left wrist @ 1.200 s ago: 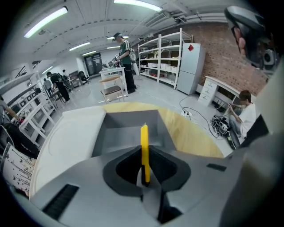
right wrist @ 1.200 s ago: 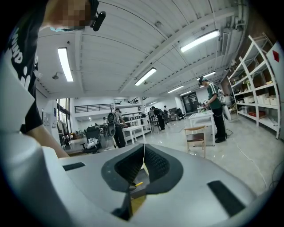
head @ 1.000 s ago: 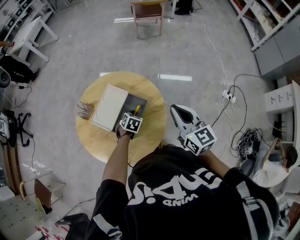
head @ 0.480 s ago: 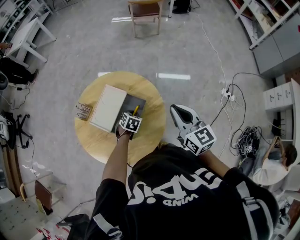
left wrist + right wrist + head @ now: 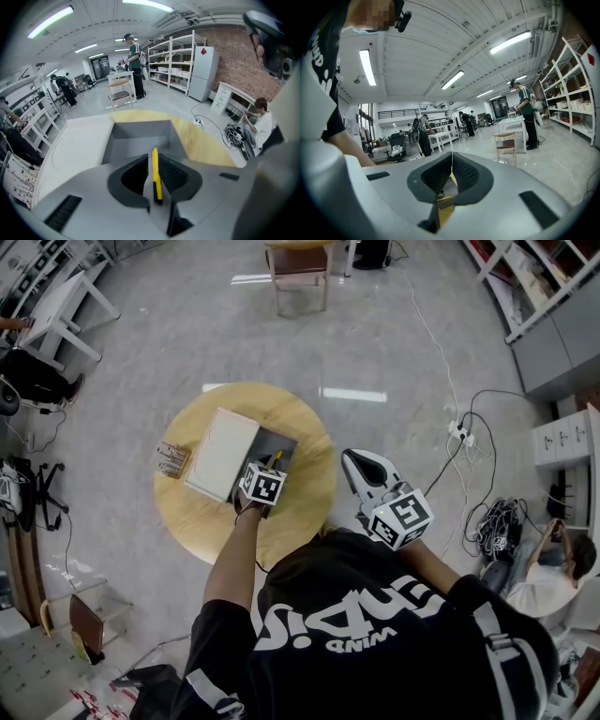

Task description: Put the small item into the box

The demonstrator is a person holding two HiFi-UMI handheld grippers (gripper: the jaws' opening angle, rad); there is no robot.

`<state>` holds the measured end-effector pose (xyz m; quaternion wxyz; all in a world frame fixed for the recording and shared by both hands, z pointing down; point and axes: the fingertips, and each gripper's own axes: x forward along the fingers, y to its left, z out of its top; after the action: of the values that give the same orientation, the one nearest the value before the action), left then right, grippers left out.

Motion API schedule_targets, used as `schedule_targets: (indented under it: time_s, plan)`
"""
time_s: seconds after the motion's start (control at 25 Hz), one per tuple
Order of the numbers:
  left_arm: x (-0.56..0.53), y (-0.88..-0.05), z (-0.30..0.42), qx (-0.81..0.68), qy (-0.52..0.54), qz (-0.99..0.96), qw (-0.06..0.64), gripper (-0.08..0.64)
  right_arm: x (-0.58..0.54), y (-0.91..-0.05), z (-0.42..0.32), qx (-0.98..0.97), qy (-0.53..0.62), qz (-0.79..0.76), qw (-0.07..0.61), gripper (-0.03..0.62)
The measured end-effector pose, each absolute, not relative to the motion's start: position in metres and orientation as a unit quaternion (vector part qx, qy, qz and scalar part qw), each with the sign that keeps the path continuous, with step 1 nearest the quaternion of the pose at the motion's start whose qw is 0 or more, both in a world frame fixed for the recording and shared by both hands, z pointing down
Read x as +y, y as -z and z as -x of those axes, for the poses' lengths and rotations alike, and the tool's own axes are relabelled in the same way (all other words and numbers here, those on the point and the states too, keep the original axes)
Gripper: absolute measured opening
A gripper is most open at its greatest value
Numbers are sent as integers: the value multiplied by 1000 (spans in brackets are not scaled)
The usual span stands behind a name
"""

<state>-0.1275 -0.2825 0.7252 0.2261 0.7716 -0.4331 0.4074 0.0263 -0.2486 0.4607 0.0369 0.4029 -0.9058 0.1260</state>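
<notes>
Gripping a thin yellow stick [image 5: 155,174], the left gripper [image 5: 270,468] has both jaws pressed against its sides, and the tip pokes out over the open grey box [image 5: 140,136]. It looks like a pen, though I can't be sure, and its near end is dark. I can't tell whether the tip touches the box floor.

The box sits on the round wooden table [image 5: 305,507], with a white lid [image 5: 221,454] right against its left side. In the head view the gripper's marker cube hides the box's near edge.

The right gripper [image 5: 451,161] hangs just off the table's right side, jaws together with nothing between them. A small card [image 5: 172,459] lies by the table's left rim, its print too small to read.
</notes>
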Motion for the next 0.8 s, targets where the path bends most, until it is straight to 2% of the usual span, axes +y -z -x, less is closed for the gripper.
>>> schedule_targets:
  time_s: [0.16, 0.8]
  plan:
    - [-293, -699, 131, -458, -378, -777, 211, 14, -249, -461, -23, -908, -126, -397, 37, 5]
    - [-265, -499, 130, -521, -178, -823, 139, 11, -247, -459, 1, -926, -122, -356, 36, 5]
